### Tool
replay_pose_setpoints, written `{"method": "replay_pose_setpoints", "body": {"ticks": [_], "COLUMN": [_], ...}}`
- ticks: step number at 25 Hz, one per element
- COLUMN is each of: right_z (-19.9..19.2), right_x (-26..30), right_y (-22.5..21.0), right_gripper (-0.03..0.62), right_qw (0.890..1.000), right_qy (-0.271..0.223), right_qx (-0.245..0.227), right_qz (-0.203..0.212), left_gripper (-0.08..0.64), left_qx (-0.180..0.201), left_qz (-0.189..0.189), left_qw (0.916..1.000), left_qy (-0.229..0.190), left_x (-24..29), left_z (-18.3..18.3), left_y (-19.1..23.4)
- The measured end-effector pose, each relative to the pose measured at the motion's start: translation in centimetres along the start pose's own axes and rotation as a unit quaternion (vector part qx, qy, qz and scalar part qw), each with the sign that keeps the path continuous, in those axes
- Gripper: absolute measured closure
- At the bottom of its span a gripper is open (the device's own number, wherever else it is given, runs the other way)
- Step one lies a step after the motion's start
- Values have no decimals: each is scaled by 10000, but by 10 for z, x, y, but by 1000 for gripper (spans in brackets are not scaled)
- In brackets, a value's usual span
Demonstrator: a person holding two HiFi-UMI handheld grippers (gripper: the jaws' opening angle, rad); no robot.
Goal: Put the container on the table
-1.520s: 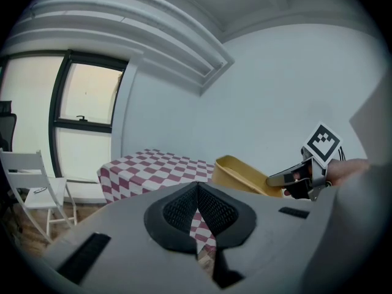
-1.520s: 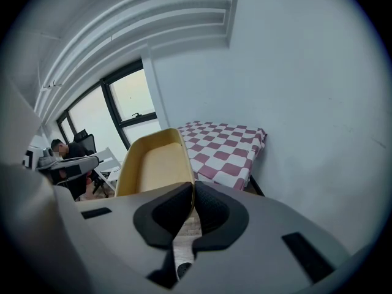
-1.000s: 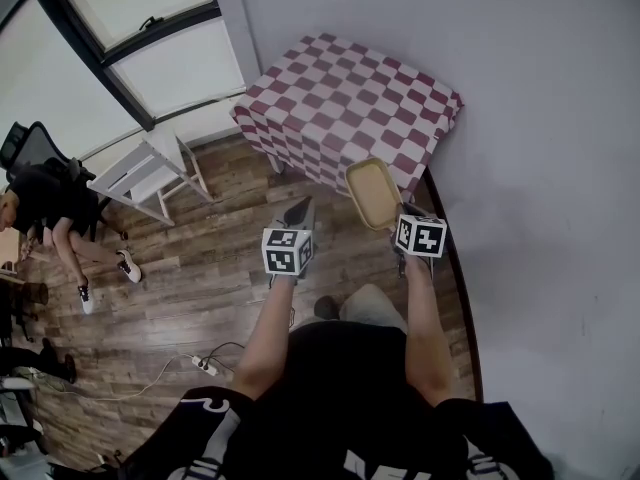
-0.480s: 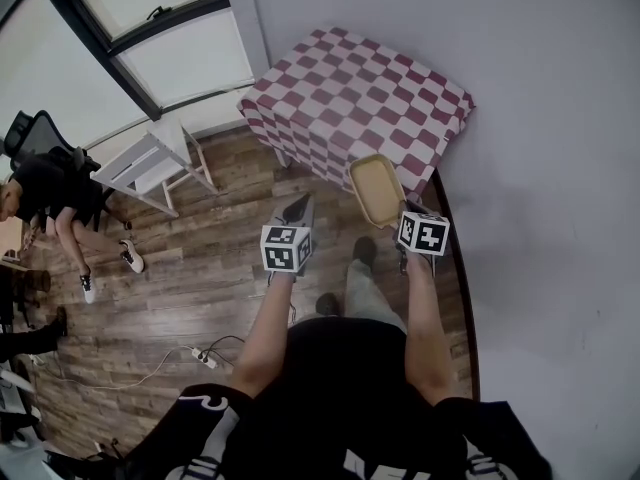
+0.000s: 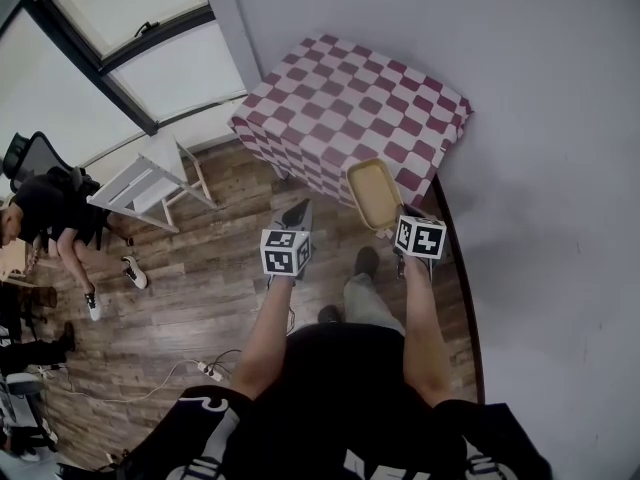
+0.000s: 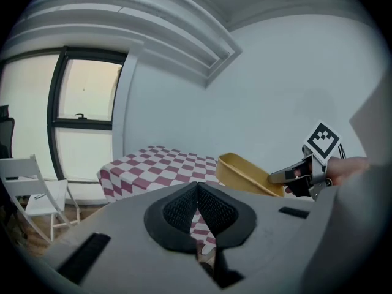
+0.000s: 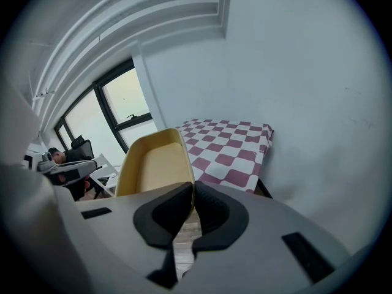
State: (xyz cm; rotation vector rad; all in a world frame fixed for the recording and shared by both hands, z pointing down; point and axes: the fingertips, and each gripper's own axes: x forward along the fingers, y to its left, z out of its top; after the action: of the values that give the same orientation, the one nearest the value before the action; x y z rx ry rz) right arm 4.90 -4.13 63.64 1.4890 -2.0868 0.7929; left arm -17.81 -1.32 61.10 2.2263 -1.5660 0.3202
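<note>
A shallow yellow container (image 5: 373, 192) hangs in the air just short of the table (image 5: 350, 98), which wears a red-and-white checked cloth. My right gripper (image 5: 393, 226) is shut on the container's near rim (image 7: 184, 175), and the tray tilts away from the jaws towards the table (image 7: 229, 141). My left gripper (image 5: 298, 214) is held beside it over the wooden floor, shut with nothing between its pads (image 6: 196, 195). In the left gripper view, the container (image 6: 244, 173) and the right gripper (image 6: 295, 175) show at the right, with the table (image 6: 160, 163) behind.
A grey wall runs close along the right of the table. A white chair (image 5: 150, 175) stands under the window (image 5: 130, 28) at the left. A person sits (image 5: 48, 204) at the far left. A power strip and cable (image 5: 206, 369) lie on the floor.
Both grippers have moved a little forwards towards the table as the person steps, one foot coming forward. The container stays in the right gripper's hold.
</note>
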Motion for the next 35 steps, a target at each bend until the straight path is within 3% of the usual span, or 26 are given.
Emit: {"method": "replay_pose_setpoints", "body": {"ticks": [23,35], "right_z": [105,130], "right_x": [111,133], "right_y": [-50,-79], "right_gripper": [563,563], "right_qw": [9996,9994], "right_qy": [189,282], "right_qx": [72,73], "right_qz": [212,160], "left_gripper": [534,534], "left_qx": [-46,-132], "left_qz": [189,211], "left_qw": [9997,9994], "left_qy": [170,243], "left_x": [131,172], "left_z": [71,82], "left_y": [39,36]}}
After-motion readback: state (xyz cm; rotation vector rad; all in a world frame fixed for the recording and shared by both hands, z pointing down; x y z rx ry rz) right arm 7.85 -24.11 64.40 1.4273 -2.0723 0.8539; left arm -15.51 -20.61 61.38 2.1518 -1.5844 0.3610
